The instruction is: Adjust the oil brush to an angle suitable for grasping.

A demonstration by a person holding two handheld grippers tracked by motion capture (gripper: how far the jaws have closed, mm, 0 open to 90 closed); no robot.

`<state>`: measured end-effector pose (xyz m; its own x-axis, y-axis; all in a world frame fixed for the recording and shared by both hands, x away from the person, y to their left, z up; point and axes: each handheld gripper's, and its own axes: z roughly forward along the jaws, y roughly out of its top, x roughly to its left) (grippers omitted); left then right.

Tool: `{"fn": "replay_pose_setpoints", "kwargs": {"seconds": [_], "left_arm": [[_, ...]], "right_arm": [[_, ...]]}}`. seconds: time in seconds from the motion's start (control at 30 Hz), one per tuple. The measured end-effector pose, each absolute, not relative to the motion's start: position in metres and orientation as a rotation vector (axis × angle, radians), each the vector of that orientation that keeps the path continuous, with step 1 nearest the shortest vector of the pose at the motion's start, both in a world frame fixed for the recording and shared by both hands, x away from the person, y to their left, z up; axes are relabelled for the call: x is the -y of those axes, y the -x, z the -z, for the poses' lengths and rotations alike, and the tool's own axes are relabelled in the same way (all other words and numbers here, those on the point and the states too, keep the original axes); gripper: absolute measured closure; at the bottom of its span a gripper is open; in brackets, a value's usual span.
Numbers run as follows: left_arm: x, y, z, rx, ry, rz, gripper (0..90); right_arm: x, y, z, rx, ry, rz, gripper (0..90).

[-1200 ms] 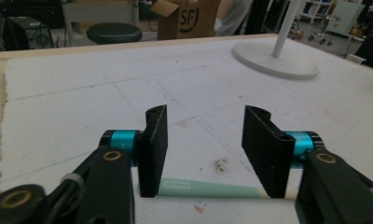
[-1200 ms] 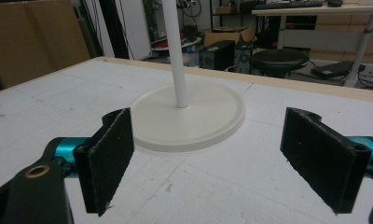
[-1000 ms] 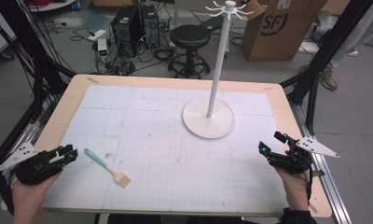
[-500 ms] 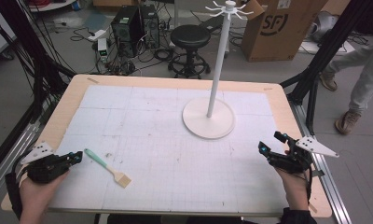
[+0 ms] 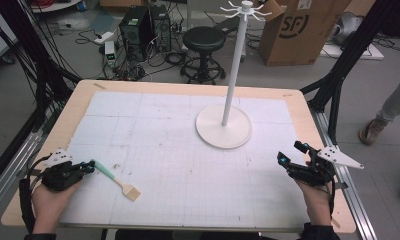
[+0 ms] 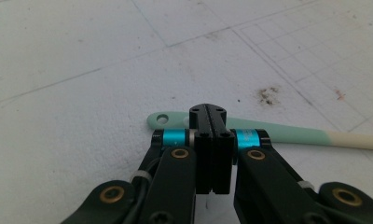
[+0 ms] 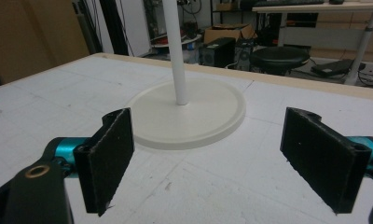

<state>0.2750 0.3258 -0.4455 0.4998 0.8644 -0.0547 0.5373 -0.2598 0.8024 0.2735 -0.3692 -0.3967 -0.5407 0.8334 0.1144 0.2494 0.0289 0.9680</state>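
The left gripper (image 5: 88,167) sits low at the near left of the table (image 5: 298,102), its jaws brought together; they have just been closing. In the left gripper view (image 6: 208,114) the two black pads meet face to face with nothing visible between them, and their tips lie over the mint end of the brush (image 6: 287,133), just beside its hanging hole. Whether the tips press on the handle or hover above it cannot be told; no part of the handle shows pinched between the pads.

The brush (image 5: 113,177) lies flat on the white gridded mat (image 5: 163,125), handle end at the left gripper, bristle head angled toward the person and the middle of the table. It looks light and slim: a stiff mint and cream handle, probably smooth, with a small soft head. Such a thing will likely skid or spin on the mat if nudged from one side. The best hold is judged to be across the narrow handle a little in from the hole, pads on its two long edges, not on the bristles.

The right gripper (image 5: 294,154) rests at the near right edge, jaws wide apart and empty (image 7: 208,158), facing the white stand (image 5: 224,125), whose round base and tall pole stand well apart from the brush
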Motion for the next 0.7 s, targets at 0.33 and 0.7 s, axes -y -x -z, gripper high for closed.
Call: {"fn": "replay_pose_setpoints", "kwargs": {"seconds": [0.33,0.7], "left_arm": [[-0.318,-0.286,0.446,-1.171,-1.945,-0.513,89.8],[-0.308,-0.301,0.444,-1.174,-1.972,-0.503,89.8]], "right_arm": [[0.371,-0.272,0.396,-1.809,-1.102,-1.545,16.5],[0.371,-0.273,0.396,-1.814,-1.095,-1.543,16.5]]}}
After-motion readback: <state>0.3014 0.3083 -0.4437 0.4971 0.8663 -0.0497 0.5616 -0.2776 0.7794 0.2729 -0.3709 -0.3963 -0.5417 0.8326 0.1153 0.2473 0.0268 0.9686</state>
